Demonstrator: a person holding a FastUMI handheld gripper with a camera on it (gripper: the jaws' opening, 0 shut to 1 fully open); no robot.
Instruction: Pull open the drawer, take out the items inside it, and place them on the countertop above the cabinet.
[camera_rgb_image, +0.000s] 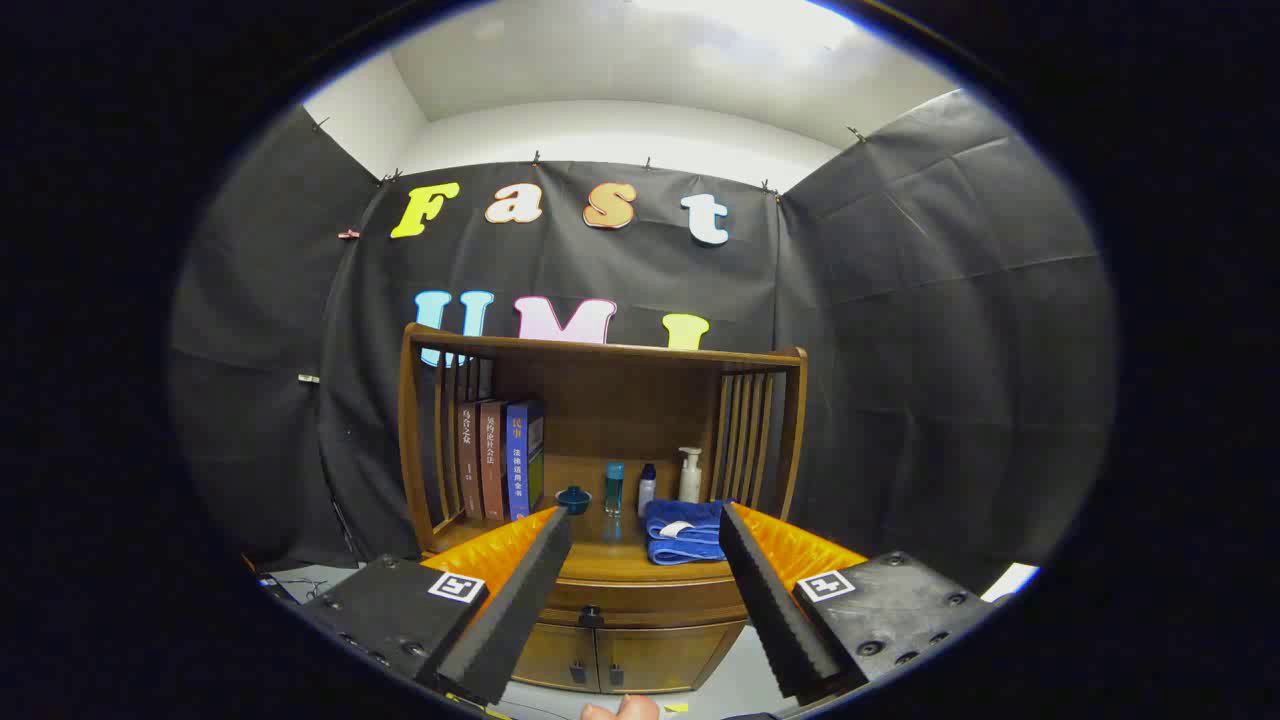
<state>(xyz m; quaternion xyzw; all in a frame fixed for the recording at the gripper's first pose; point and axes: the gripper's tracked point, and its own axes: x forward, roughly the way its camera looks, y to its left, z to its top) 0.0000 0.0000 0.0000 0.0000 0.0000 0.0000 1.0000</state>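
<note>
Drawer (640, 598) front with its small dark knob (592, 613) sits closed just under the countertop (610, 560), straight ahead of the gripper (645, 525) and framed between its two fingers. The gripper is released: its fingers stand wide apart with nothing between them, pointing at the wooden cabinet (600, 640) from a little way off. Each finger base carries a square black-and-white marker tag. Part of a hand (620, 709) shows low down beneath the fingers.

Below the drawer are two cabinet doors (600, 660), both closed, each with a small dark handle.

On the countertop, just past the right fingertip, lies a folded blue towel (685, 532) with a white label. Behind it stand a white pump bottle (690, 476), a small bottle with a dark cap (647, 488) and a teal bottle (614, 487), side by side. A small dark blue lidded dish (574, 498) sits to their left. Further left, three books (498, 458) stand upright against the slatted side of the wooden hutch (600, 350); their spines carry Chinese characters, too small to read surely. What the drawer holds cannot be seen.

Black cloth forms the wall behind the hutch.
</note>
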